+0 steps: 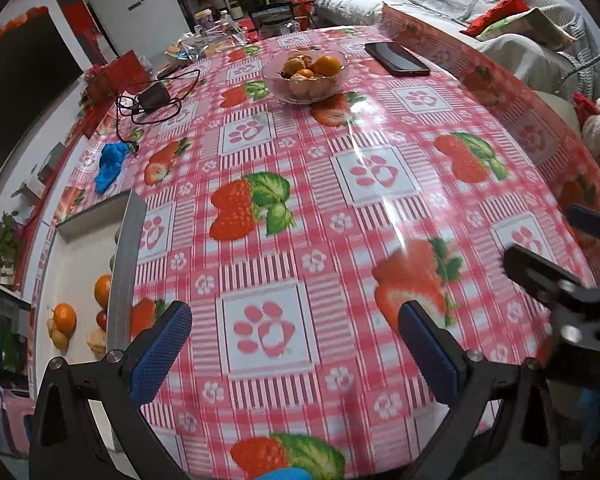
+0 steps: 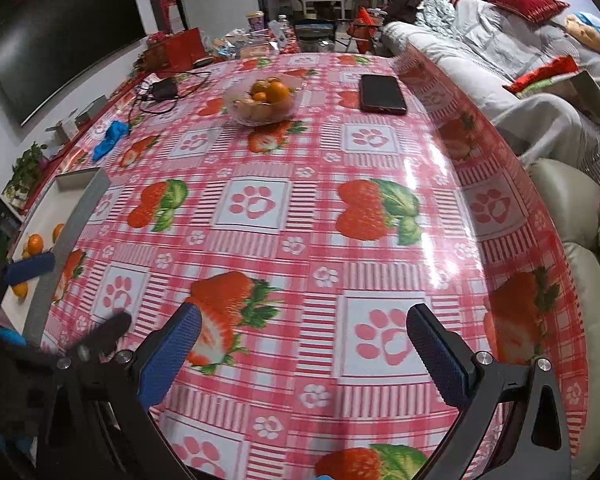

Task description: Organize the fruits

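Observation:
A glass bowl (image 1: 306, 76) with oranges and pale fruits stands far across the table; it also shows in the right wrist view (image 2: 262, 102). A white open box (image 1: 76, 280) at the table's left edge holds oranges (image 1: 65, 316) and other small fruits; in the right wrist view the box (image 2: 32, 216) holds oranges (image 2: 35, 242). My left gripper (image 1: 296, 340) is open and empty above the tablecloth, next to the box. My right gripper (image 2: 304, 344) is open and empty above the tablecloth. Each gripper shows at the edge of the other's view.
A black phone (image 1: 398, 59) lies right of the bowl. A charger with cable (image 1: 154, 98) and a blue crumpled object (image 1: 110, 166) lie at the left. Clutter stands at the table's far end. A sofa with cushions (image 2: 540, 80) runs along the right side.

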The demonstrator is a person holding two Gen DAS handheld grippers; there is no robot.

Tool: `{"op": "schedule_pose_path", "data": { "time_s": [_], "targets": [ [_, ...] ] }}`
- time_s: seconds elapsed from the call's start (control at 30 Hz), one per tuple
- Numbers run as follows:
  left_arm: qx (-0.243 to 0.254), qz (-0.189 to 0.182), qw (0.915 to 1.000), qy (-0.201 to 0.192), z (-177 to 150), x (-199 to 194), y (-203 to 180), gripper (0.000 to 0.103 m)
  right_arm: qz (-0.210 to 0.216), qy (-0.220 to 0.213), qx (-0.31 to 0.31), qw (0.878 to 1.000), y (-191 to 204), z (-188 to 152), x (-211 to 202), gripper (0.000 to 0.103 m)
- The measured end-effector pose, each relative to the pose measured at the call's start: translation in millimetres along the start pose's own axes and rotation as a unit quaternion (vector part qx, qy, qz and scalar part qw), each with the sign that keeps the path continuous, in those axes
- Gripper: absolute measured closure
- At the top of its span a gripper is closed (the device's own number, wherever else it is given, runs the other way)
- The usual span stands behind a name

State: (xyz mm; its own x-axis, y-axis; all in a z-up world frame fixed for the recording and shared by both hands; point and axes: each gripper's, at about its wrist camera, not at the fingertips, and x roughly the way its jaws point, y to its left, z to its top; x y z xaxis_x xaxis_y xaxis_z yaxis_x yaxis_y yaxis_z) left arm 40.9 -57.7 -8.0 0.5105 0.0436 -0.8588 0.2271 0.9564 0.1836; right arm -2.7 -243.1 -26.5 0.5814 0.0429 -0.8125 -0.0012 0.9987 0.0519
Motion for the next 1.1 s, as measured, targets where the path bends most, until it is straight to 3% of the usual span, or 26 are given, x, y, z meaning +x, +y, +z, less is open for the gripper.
{"op": "schedule_pose_path", "data": {
  "time_s": [0.33, 0.5, 0.57, 0.67, 0.83, 1.1],
  "targets": [
    [-0.034, -0.005, 0.9994, 0.006, 32.9, 52.9, -21.0, 0.0, -0.038, 0.023, 0.036, 0.998, -52.1, -12.5, 19.9, 0.0],
    [-0.035, -0.013, 0.9991, -0.021, 44.7, 75.7, -47.7, 0.0, -0.05, 0.048, 0.033, 0.997, -60.5, -35.5, 41.9, 0.0],
    [-0.025, -0.012, 0.9992, -0.029, 48.1, 84.0, -59.7, 0.0, -0.073, 0.034, 0.006, 0.997, -54.5, -41.8, 42.1, 0.0],
    [-0.045, -0.026, 0.9971, -0.055, 55.5, 89.2, -67.3, 0.0, -0.066, 0.024, 0.011, 0.997, -57.4, -46.0, 39.7, 0.0],
    [-0.074, -0.055, 0.9947, -0.044, 78.5, 104.6, -73.1, 0.0, -0.069, -0.003, 0.011, 0.998, -56.3, -52.9, 36.6, 0.0],
    [-0.076, -0.057, 0.9944, -0.045, 84.0, 108.8, -74.3, 0.0, -0.071, -0.018, 0.01, 0.997, -54.3, -56.3, 35.7, 0.0]
  ]
}}
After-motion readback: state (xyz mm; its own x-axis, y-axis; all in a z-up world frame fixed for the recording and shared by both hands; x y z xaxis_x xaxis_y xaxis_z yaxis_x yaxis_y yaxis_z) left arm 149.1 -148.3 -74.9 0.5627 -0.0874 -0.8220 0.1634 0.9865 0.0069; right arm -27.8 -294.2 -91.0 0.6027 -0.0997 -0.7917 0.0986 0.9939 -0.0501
